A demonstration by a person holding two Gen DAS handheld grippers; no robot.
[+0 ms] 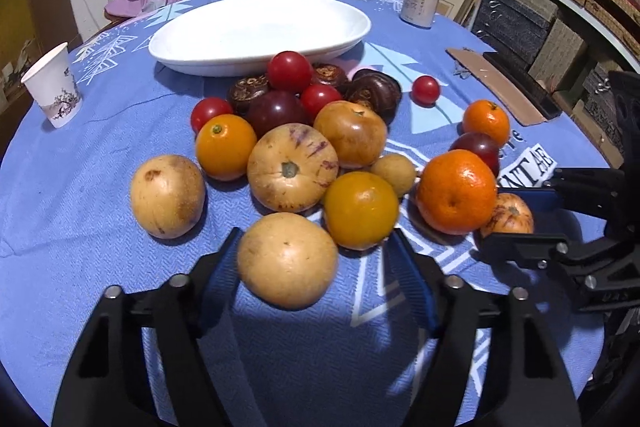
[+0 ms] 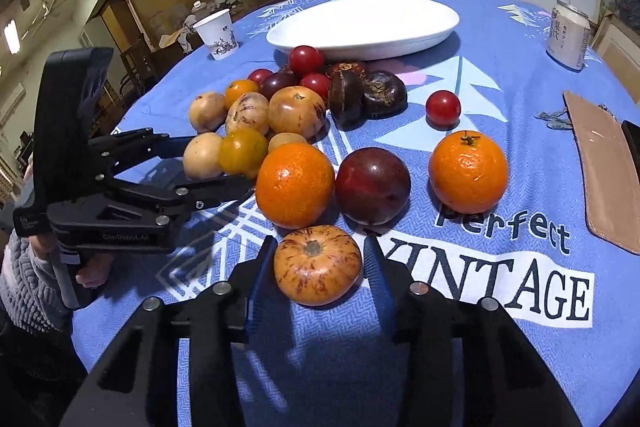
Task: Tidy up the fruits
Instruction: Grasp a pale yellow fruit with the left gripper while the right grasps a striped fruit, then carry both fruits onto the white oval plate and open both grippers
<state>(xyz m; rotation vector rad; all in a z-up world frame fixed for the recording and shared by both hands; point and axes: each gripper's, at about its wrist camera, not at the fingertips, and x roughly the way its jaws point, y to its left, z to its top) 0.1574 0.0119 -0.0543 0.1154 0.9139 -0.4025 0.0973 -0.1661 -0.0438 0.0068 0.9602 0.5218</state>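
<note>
While the white oval plate [image 1: 260,31] sits bare, the left gripper [image 1: 312,267] brackets a round tan fruit [image 1: 287,259] on the blue tabletop [image 1: 80,187]; its jaws show a gap, so closing comes next. In the right view, the right gripper [image 2: 320,267] flanks a streaked orange fruit [image 2: 318,264], contact unclear, underside hidden.

blue tablecloth [image 2: 520,131] reads "perfect vintage".
</note>
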